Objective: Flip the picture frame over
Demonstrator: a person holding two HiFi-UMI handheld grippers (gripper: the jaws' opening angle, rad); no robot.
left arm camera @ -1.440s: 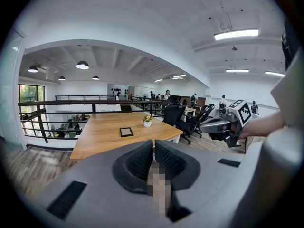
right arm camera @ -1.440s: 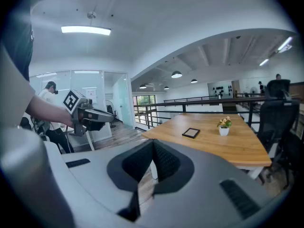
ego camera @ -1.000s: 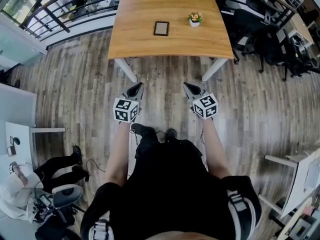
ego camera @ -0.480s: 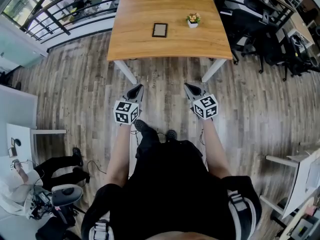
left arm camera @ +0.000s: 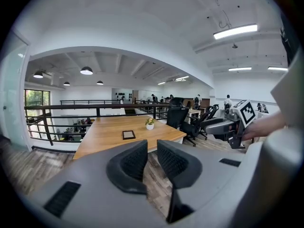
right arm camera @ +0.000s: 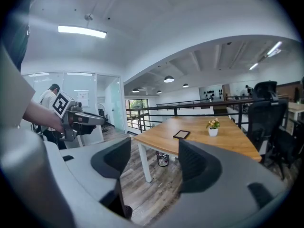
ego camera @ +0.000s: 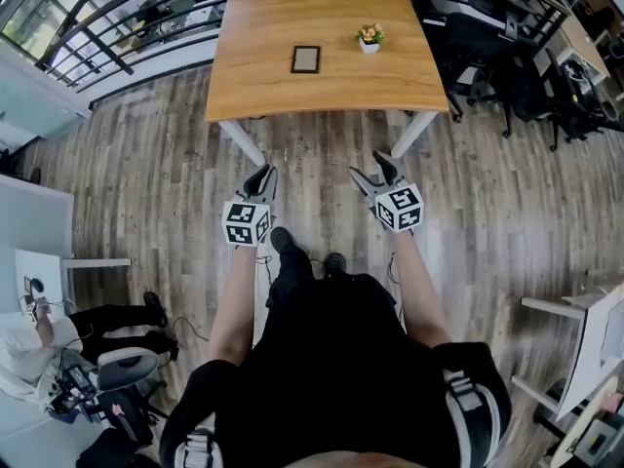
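A small dark rectangular picture frame [ego camera: 305, 58] lies flat near the middle of the light wooden counter [ego camera: 322, 8]. A little white pot of flowers [ego camera: 369, 39] sits further toward the counter's right side. The person stands well back from the counter's near edge, over the grey plank floor [ego camera: 146, 164]. The left claw [ego camera: 261, 174] is pinched almost together and holds nothing. The right claw [ego camera: 371, 167] has just been opening; its jaws stand wide apart, empty.
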